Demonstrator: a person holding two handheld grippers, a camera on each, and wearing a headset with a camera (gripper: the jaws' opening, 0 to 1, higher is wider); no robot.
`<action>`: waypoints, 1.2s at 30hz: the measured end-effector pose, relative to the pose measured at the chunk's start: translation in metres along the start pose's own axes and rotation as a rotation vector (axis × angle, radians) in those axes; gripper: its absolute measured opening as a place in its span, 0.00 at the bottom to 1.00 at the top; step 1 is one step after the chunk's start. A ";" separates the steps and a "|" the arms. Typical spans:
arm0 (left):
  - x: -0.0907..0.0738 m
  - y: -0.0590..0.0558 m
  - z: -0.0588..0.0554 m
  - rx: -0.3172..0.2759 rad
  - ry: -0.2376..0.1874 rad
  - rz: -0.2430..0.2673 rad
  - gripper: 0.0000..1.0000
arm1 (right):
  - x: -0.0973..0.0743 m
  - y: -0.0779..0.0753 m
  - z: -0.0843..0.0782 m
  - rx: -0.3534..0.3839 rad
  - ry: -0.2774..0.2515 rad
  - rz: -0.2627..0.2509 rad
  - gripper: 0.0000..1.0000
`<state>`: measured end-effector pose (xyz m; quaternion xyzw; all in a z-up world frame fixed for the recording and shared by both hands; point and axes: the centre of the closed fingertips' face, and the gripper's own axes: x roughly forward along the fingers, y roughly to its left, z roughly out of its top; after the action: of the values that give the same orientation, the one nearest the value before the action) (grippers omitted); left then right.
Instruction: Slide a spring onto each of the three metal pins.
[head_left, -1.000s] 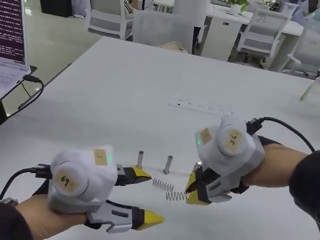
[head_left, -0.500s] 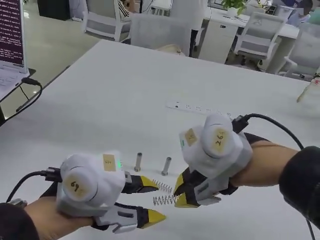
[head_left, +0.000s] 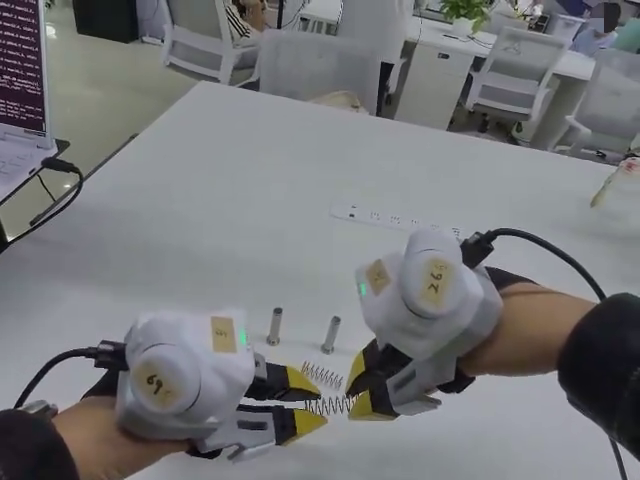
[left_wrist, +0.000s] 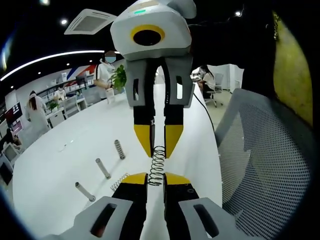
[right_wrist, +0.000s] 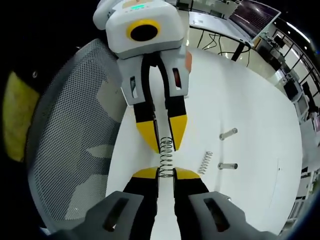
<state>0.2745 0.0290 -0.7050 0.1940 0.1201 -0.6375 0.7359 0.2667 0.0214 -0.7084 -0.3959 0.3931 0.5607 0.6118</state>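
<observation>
Gripping spring (head_left: 328, 406): left gripper (head_left: 308, 400) and right gripper (head_left: 358, 390) — each pair of jaws pinched on one end.
Spring's place: raised off the table, just in front of the pins (head_left: 331, 334).
Second spring (head_left: 322, 374): lying nearer the pins — loose.

White table (head_left: 200, 180): two upright metal pins (head_left: 275, 325), loose spring (head_left: 322, 375) lying just beside them, white power strip (head_left: 390, 217) farther back.
</observation>
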 end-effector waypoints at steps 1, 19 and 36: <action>0.000 -0.001 0.000 0.003 0.000 -0.003 0.04 | 0.000 0.000 0.000 -0.001 0.001 -0.001 0.08; -0.002 -0.003 0.001 0.019 0.006 -0.013 0.02 | -0.009 0.002 0.008 -0.018 -0.013 -0.007 0.08; -0.005 -0.002 0.004 -0.010 -0.028 -0.018 0.02 | -0.015 -0.002 0.012 0.159 -0.268 0.026 0.12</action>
<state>0.2716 0.0311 -0.6994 0.1803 0.1148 -0.6459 0.7329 0.2681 0.0267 -0.6902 -0.2627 0.3560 0.5836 0.6809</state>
